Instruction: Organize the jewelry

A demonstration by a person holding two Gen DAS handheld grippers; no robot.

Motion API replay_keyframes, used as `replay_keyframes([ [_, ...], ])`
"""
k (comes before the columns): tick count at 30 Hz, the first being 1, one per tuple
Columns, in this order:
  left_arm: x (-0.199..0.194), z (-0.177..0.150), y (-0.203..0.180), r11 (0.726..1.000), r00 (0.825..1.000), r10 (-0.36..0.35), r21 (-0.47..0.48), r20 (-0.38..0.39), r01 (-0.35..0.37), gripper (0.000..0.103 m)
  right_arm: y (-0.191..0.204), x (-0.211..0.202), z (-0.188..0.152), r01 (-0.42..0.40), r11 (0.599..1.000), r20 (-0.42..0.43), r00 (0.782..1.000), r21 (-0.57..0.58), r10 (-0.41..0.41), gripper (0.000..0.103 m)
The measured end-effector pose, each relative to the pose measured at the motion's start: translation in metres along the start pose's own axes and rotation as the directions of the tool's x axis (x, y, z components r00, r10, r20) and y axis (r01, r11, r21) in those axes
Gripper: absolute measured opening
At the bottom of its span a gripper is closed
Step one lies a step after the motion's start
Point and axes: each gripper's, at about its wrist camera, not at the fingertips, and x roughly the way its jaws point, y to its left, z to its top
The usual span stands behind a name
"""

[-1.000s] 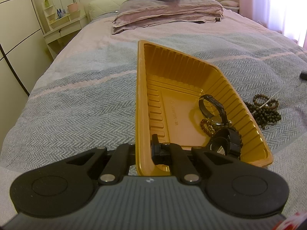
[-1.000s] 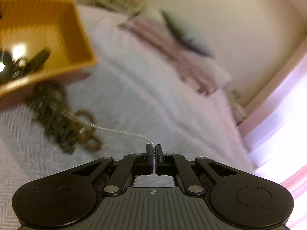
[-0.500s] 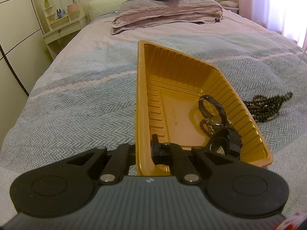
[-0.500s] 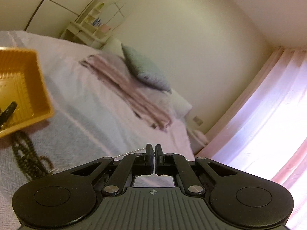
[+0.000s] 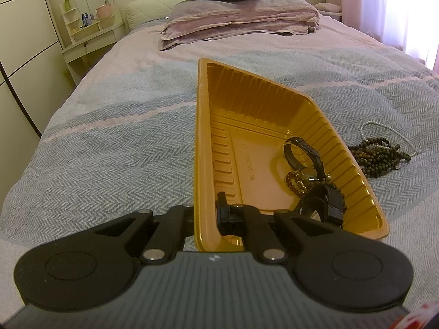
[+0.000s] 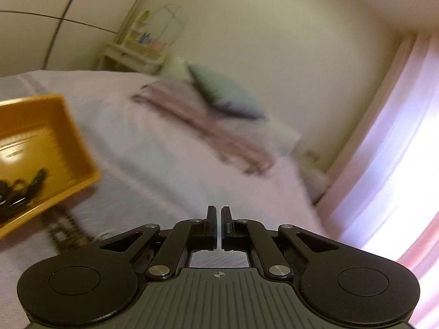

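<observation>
Left hand-held gripper (image 5: pixel 207 213) is clamped on the near-left wall of the yellow tray (image 5: pixel 203 142): one finger inside the tray, the other outside, rim pinched between them. Tray sits tilted on the bed (image 5: pixel 109 148), left rim higher than the right, so the contents have gathered at the low near-right corner.

In the tray: a black-strap watch (image 5: pixel 300 155), a brown bead bracelet (image 5: pixel 295 182) touching it, and a second black watch (image 5: pixel 323 204) nearest the camera (partly hidden behind the gripper body).

Outside the tray, on the bedspread just beside its right wall: a pile of dark green-brown beads (image 5: pixel 376 157) with a thin silver chain (image 5: pixel 384 134) looped over and around it. Both lie flat on the cover.

Right hand-held gripper (image 6: pixel 218 224) has its jaws closed down to a thin slit, nothing visible between the fingers. It is up in the air, aimed across the bed toward the pillows (image 6: pixel 219 96) and curtain (image 6: pixel 389 142). Its view is motion-blurred. The tray shows at the left edge of that view with dark items inside, and below it a smear of the beads on the cover; too blurred to tell the chain there.

Background in the left view: folded pink blanket (image 5: pixel 241 19) with a green pillow on top at the head of the bed, dressing table (image 5: pixel 87 33) with mirror at far left.
</observation>
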Motion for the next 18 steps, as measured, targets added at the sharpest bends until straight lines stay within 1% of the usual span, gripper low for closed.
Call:
replay_keyframes([
  [2, 0.0, 0.0, 0.0, 1.0, 1.0, 0.0, 0.0, -0.001, 0.0, 0.004, 0.015, 0.013, -0.016, -0.058, 0.998, -0.057, 0.997, 0.007, 0.059, 0.001],
  [5, 0.0, 0.0, 0.0, 1.0, 1.0, 0.0, 0.0, -0.001, 0.0, 0.004, 0.032, 0.03, -0.039, -0.128, 0.991, -0.125, 0.983, 0.044, 0.133, 0.003],
  [6, 0.0, 0.0, 0.0, 1.0, 1.0, -0.001, -0.001, -0.001, 0.001, 0.004, 0.038, 0.039, -0.048, -0.15, 0.987, -0.157, 0.975, 0.054, 0.157, 0.007],
  [7, 0.0, 0.0, 0.0, 1.0, 1.0, -0.001, -0.001, 0.0, 0.001, 0.004, 0.041, 0.045, -0.055, -0.159, 0.986, -0.178, 0.97, 0.058, 0.167, 0.016],
  [8, 0.0, 0.0, 0.0, 1.0, 1.0, 0.0, 0.0, 0.0, 0.0, 0.004, 0.043, 0.052, -0.064, -0.167, 0.984, -0.195, 0.965, 0.063, 0.176, 0.022],
  [9, -0.001, 0.0, 0.0, 1.0, 1.0, 0.0, 0.0, 0.001, 0.0, 0.004, 0.044, 0.06, -0.071, -0.172, 0.983, -0.212, 0.96, 0.069, 0.183, 0.035],
  [10, -0.001, 0.0, 0.0, 1.0, 1.0, 0.0, -0.001, 0.0, 0.0, 0.004, 0.045, 0.067, -0.077, -0.172, 0.982, -0.231, 0.955, 0.077, 0.185, 0.037],
  [11, -0.001, 0.001, 0.0, 1.0, 1.0, 0.0, -0.001, 0.0, 0.0, 0.004, 0.044, 0.073, -0.082, -0.171, 0.981, -0.247, 0.951, 0.09, 0.188, 0.037],
  [13, -0.001, 0.001, 0.0, 1.0, 1.0, 0.0, -0.003, 0.0, 0.0, 0.004, 0.041, 0.09, -0.089, -0.193, 0.973, -0.274, 0.936, 0.129, 0.222, 0.037],
  [15, 0.0, 0.001, 0.001, 1.0, 1.0, 0.0, -0.005, -0.001, 0.0, 0.004, 0.04, 0.103, -0.093, -0.206, 0.967, -0.29, 0.926, 0.152, 0.243, 0.037],
  [18, 0.001, 0.001, 0.001, 1.0, 1.0, 0.001, -0.007, -0.003, -0.001, 0.004, 0.039, 0.119, -0.098, -0.219, 0.961, -0.301, 0.917, 0.17, 0.262, 0.035],
])
